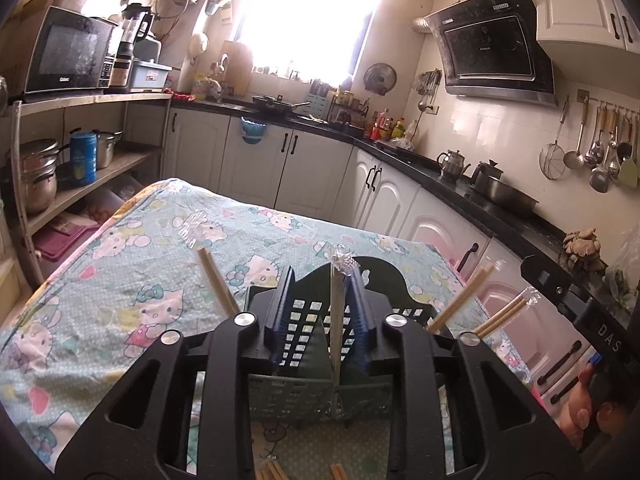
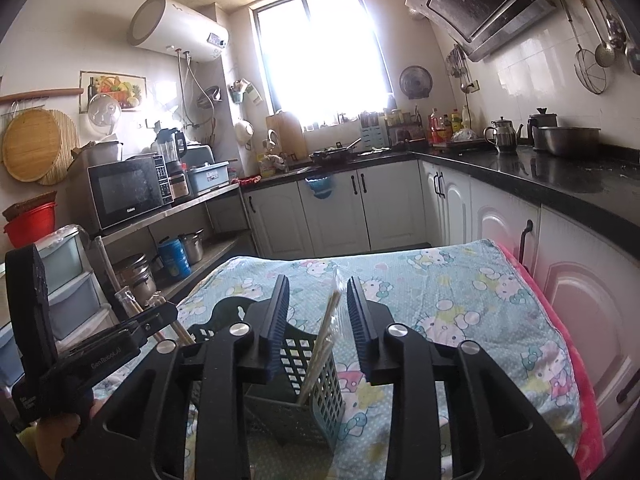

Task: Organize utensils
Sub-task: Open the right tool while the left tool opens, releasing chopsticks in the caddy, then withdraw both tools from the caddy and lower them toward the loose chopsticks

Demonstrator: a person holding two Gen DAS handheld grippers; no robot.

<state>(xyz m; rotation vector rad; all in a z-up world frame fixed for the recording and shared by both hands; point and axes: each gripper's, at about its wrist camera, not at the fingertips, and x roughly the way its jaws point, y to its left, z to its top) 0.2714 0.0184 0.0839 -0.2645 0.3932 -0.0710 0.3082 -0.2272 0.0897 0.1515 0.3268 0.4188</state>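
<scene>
Chopsticks everywhere, and I'm right over the caddy (image 1: 320, 392) with both claws. My left gripper (image 1: 320, 304) has its jaws parted, and a wrapped pair of chopsticks (image 1: 338, 320) stands upright between them, leaning against the right-hand pad, its foot down inside the green slotted holder. Whether that pad truly presses on it I can't tell; the other pad stands clear, so I read this as a release, not a grip. Over on my other side, the right gripper (image 2: 318, 312) is apart too, and another wrapped pair (image 2: 326, 340) leans in the holder's near compartment between the fingers, touching neither pad as far as I can see.

So the step in hand is the drop: two pairs seated in the caddy, both claws letting go. More pairs already poke out at angles on either side of the holder (image 1: 218, 284), and a few ends lie on the cartoon-cat tablecloth (image 1: 132, 264) at the bottom edge of the left view, just below the caddy (image 1: 272, 472).

Next, I judge, I need to draw both claws straight back without dragging the crinkly wrappers along, then go down for those loose ones by the near edge.
</scene>
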